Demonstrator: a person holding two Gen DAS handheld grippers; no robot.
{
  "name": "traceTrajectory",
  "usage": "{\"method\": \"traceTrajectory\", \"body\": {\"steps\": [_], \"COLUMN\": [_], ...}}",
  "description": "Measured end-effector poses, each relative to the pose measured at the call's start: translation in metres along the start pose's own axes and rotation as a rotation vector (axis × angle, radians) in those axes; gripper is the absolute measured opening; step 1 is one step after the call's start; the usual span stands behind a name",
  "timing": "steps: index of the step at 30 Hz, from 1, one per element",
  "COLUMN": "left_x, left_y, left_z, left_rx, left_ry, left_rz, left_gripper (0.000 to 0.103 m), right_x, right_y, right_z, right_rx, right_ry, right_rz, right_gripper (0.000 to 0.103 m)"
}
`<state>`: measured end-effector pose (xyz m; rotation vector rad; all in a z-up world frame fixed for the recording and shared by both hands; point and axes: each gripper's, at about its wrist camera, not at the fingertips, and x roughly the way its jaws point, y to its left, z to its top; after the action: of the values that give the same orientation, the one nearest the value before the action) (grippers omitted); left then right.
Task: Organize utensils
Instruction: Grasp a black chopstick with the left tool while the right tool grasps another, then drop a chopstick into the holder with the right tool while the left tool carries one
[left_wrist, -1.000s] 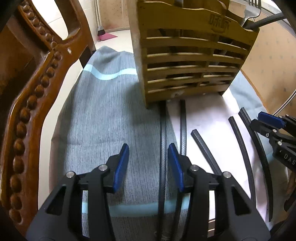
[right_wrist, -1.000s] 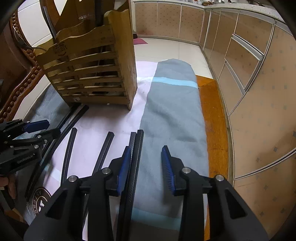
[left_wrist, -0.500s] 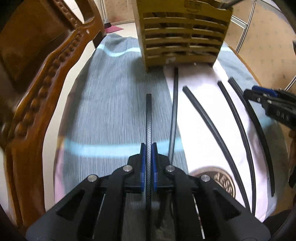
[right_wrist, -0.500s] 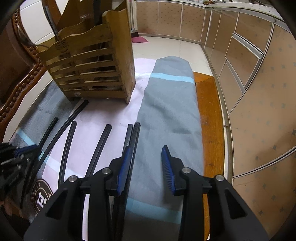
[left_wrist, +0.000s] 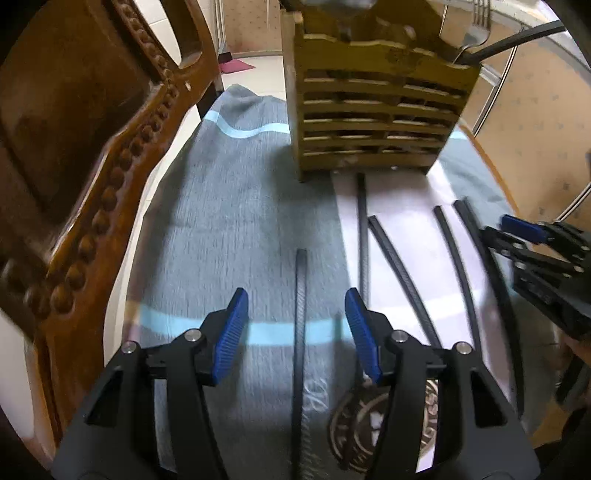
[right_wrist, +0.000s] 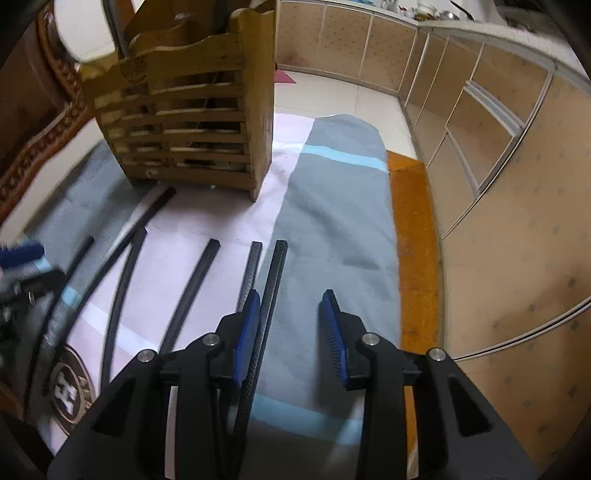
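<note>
The tabletop (right_wrist: 410, 206) is spread with a grey striped cloth (left_wrist: 229, 221) and a pale one, and the slatted wooden utensil holder (left_wrist: 373, 122) stands upright at the far end, with black chopsticks lying loose in front of it. The left claw (left_wrist: 295, 325) has its jaws spreading apart, and one chopstick (left_wrist: 300, 332) lies on the grey cloth between the blue pads, touching neither. The right claw (right_wrist: 291, 328) stands partly open; a chopstick (right_wrist: 267, 306) lies right against its left pad (right_wrist: 245, 332), while the other pad is clear of it, so nothing is gripped. Only the left view shows a fork (left_wrist: 476, 26) and a dark handle rising from the holder, and a carved wooden chair (left_wrist: 92, 177) beside the cloth. Only the right view shows the cabinet doors (right_wrist: 461, 110) along the wall. The near ends of the chopsticks are hidden under the claws, and the left view is blurred at its edges.
</note>
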<state>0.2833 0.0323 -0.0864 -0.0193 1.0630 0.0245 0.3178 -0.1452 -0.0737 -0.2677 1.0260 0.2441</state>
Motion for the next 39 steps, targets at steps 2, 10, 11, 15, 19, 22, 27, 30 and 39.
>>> {"method": "traceTrajectory", "body": {"steps": [2, 10, 11, 15, 19, 22, 27, 30, 39], "left_x": [0.009, 0.035, 0.036, 0.033, 0.031, 0.008, -0.057, -0.094, -0.172], "left_y": [0.003, 0.014, 0.014, 0.004, 0.009, 0.012, 0.006, 0.002, -0.002], "left_z": [0.006, 0.025, 0.026, 0.026, 0.027, 0.03, 0.034, 0.03, 0.026], "left_rx": [0.004, -0.03, -0.03, 0.008, -0.001, -0.007, 0.014, 0.031, 0.093], "left_ry": [0.005, 0.019, 0.02, 0.024, 0.02, -0.01, -0.124, -0.189, -0.326], "left_rz": [0.017, -0.007, -0.008, -0.006, -0.032, -0.054, -0.098, -0.098, -0.106], "left_gripper": [0.054, 0.037, 0.032, 0.007, 0.006, 0.006, 0.006, 0.006, 0.006], "right_x": [0.002, 0.009, 0.013, 0.021, 0.017, -0.01, -0.063, -0.099, -0.195], "right_y": [0.001, -0.011, -0.014, -0.015, -0.017, -0.021, -0.028, -0.029, -0.022], "right_z": [-0.001, 0.007, 0.008, 0.016, 0.017, 0.021, 0.018, 0.006, -0.02], "right_rx": [-0.019, 0.072, 0.094, 0.111, 0.127, 0.139, 0.142, 0.146, 0.124], "right_ry": [0.056, 0.011, 0.013, -0.009, -0.027, -0.075, -0.169, -0.227, -0.404], "right_rz": [-0.007, 0.072, 0.085, 0.105, 0.137, 0.17, 0.202, 0.219, 0.227], "right_gripper": [0.034, 0.025, 0.02, 0.01, 0.008, 0.007, 0.007, 0.007, 0.007]}}
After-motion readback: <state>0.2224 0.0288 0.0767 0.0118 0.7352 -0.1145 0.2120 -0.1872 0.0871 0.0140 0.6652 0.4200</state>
